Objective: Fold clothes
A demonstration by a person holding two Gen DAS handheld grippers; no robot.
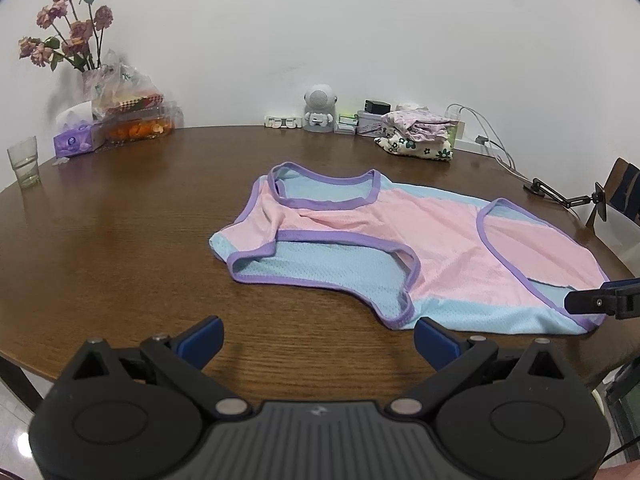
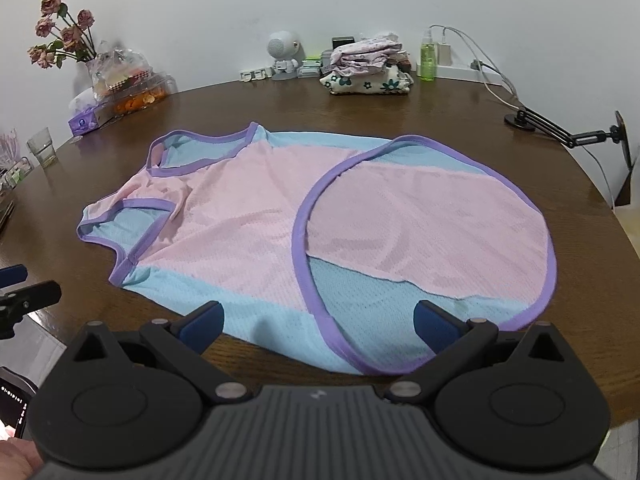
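Observation:
A pink and light-blue sleeveless mesh top (image 1: pixel 400 248) with purple trim lies spread on the round wooden table (image 1: pixel 140 220), neck hole toward the left. My left gripper (image 1: pixel 318 338) is open above bare wood just in front of the top's near armhole, holding nothing. In the right wrist view the same top (image 2: pixel 320 220) fills the middle. My right gripper (image 2: pixel 318 322) is open over its near light-blue hem, fingers wide apart and empty. The right gripper's fingertip (image 1: pixel 600 300) shows at the far right edge of the left wrist view.
Folded floral clothes (image 2: pixel 368 68) are stacked at the back of the table. A small white robot figure (image 1: pixel 319 108), a tissue box (image 1: pixel 78 142), a glass (image 1: pixel 24 162), flowers (image 1: pixel 68 20), a green bottle (image 2: pixel 427 56), cables and a black phone arm (image 2: pixel 568 132) ring the table's far edge.

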